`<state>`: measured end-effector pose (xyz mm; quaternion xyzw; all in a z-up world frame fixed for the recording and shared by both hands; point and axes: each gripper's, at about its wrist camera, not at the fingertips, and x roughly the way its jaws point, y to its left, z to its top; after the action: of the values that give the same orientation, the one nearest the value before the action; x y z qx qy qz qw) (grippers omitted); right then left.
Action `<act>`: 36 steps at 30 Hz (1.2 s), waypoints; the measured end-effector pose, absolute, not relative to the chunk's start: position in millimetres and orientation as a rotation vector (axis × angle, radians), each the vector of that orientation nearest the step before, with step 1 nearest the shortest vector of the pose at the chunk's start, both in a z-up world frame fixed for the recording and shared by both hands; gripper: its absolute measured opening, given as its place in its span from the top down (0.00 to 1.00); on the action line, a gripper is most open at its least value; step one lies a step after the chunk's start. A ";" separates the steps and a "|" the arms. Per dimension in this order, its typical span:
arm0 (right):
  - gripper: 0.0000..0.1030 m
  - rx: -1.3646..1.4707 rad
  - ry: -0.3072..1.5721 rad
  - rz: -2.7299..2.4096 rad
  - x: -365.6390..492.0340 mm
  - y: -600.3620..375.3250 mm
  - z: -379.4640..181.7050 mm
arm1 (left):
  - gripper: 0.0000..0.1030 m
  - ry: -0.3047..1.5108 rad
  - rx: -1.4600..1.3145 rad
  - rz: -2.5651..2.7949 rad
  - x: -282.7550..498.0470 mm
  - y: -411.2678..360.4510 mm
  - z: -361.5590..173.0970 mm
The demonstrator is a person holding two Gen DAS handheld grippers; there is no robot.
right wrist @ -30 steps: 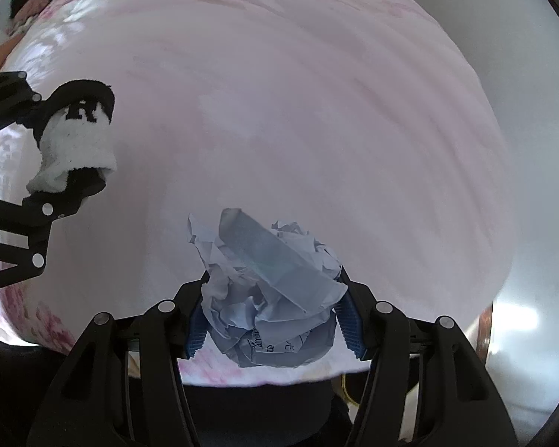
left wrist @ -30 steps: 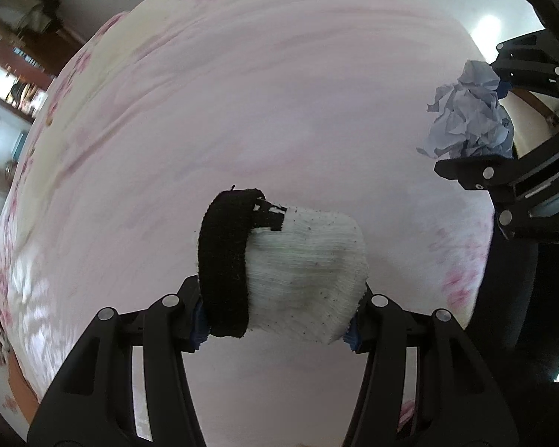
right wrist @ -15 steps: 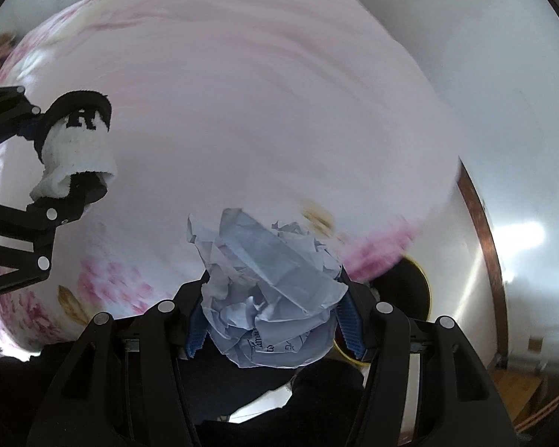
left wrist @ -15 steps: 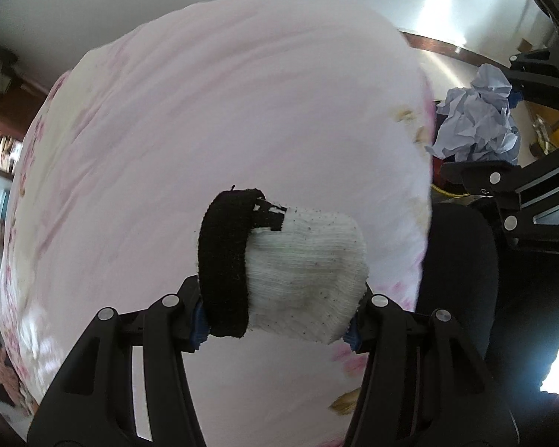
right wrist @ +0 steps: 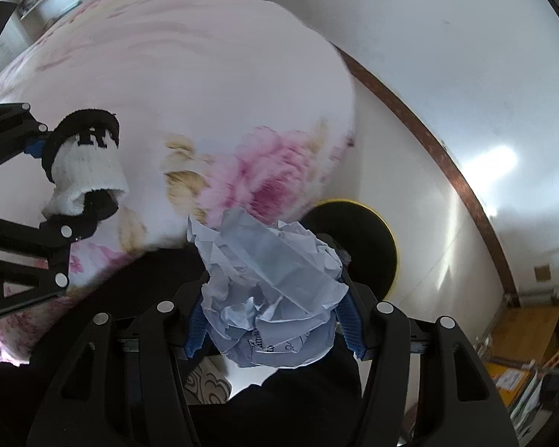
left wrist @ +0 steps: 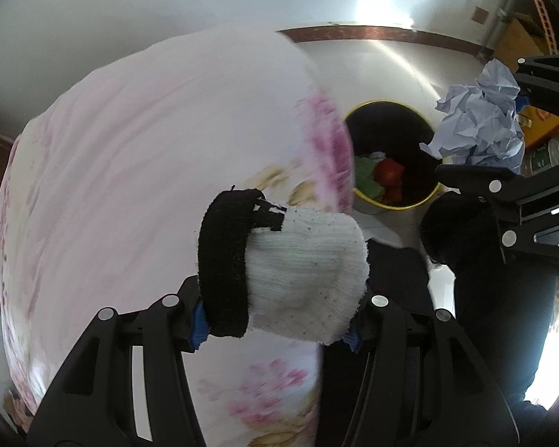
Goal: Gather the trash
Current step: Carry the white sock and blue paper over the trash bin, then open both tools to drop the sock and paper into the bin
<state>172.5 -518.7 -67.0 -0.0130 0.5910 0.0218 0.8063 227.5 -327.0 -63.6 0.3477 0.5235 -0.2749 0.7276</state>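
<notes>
i've swung both off the bed toward the bin: left tongs pinch the soft sock, right tongs clamp the light, springy paper ball mid-bulk.

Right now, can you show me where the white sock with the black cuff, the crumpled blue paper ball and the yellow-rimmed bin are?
white sock with the black cuff (left wrist: 298, 272), left wrist view, white knit body.
crumpled blue paper ball (right wrist: 272, 283), right wrist view, middle creases.
yellow-rimmed bin (left wrist: 391, 138), left wrist view, dark inside wall.
</notes>
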 end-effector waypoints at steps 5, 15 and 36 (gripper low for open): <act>0.46 0.011 1.261 -0.010 160.4 -554.6 -77.2 | 0.48 1.152 0.806 -0.648 220.9 -361.6 -70.1; 0.46 0.089 1.260 -0.135 137.4 -617.0 -91.8 | 0.48 1.165 0.832 -0.764 217.4 -436.5 -92.3; 0.46 0.199 1.290 -0.252 133.7 -686.1 -133.3 | 0.30 1.183 0.822 -0.816 241.8 -514.3 -130.0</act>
<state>133.7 -686.1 -133.3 0.0921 0.5984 -0.1170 0.7872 241.8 -514.3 -130.0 0.3658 0.5264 -0.3631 0.6762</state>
